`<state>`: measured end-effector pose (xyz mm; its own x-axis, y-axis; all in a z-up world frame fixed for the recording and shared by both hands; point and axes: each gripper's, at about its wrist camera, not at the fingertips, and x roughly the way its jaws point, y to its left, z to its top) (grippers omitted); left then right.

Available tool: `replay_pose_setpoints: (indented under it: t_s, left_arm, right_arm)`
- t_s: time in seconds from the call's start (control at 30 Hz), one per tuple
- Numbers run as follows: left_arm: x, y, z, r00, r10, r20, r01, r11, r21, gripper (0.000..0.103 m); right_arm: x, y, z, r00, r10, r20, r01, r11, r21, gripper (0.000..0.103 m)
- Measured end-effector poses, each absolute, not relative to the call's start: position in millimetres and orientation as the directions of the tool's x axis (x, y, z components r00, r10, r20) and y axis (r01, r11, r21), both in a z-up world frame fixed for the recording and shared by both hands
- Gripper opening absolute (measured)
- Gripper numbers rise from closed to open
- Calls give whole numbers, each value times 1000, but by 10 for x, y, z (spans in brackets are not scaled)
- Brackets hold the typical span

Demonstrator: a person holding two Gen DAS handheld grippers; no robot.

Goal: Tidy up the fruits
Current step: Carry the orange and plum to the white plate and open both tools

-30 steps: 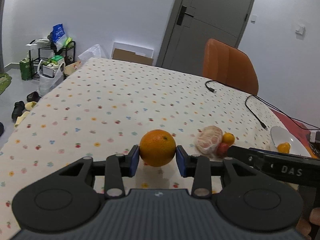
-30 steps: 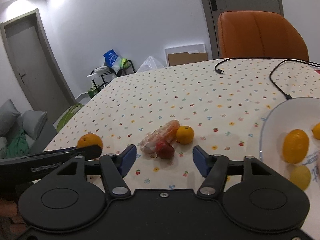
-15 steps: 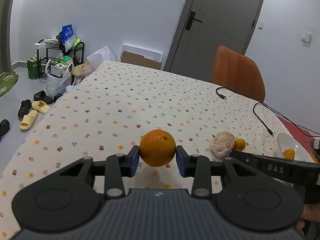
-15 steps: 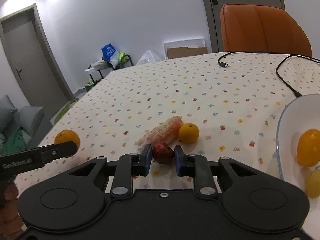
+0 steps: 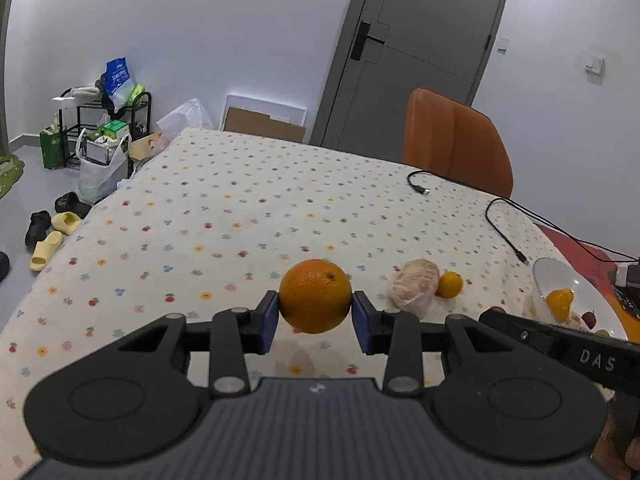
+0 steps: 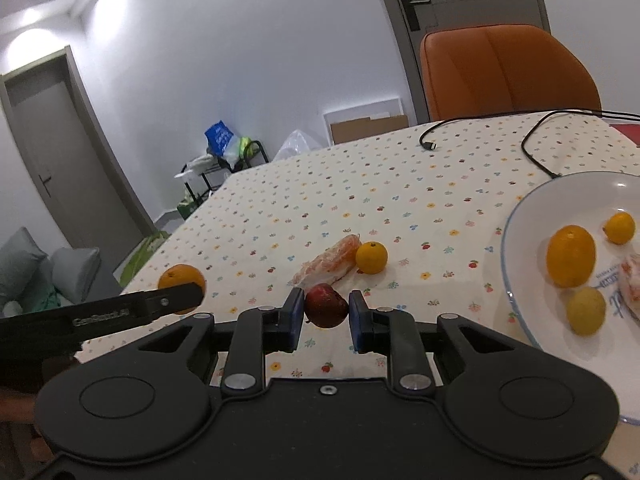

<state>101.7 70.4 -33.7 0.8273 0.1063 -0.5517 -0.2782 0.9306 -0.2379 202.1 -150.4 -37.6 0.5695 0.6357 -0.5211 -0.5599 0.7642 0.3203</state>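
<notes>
My left gripper [image 5: 315, 318] is shut on a large orange [image 5: 315, 295], held a little above the flowered tablecloth. My right gripper [image 6: 324, 315] is shut on a small dark red fruit [image 6: 326, 305], lifted just off the cloth. Beyond it lie a peeled citrus in clear wrap [image 6: 328, 264] and a small tangerine [image 6: 371, 257]. A white plate [image 6: 524, 216] at the right holds an orange [image 6: 571, 256], a small tangerine [image 6: 620, 228], a yellow fruit [image 6: 586, 310] and a wrapped piece. The left wrist view shows the wrapped citrus [image 5: 414, 289], tangerine [image 5: 450, 285] and plate [image 5: 548, 276].
Two black cables [image 5: 504, 220] trail across the far right of the table. An orange chair [image 5: 456, 146] stands behind it, before a grey door. A rack with bags [image 5: 100, 136] and slippers [image 5: 48, 240] are on the floor at the left.
My right gripper closed on the red fruit and lifted it off the cloth. My left gripper rose with the orange still in it.
</notes>
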Motion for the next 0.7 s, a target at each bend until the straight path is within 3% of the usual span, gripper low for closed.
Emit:
replay_pose_setpoints:
  t_s: [0.7]
  left_arm:
    - [1127, -16, -149, 855, 30, -517, -156, 967, -202, 38]
  right_arm:
    - [1854, -2248, -165, 661, 599, -451, -506, 801, 321, 22]
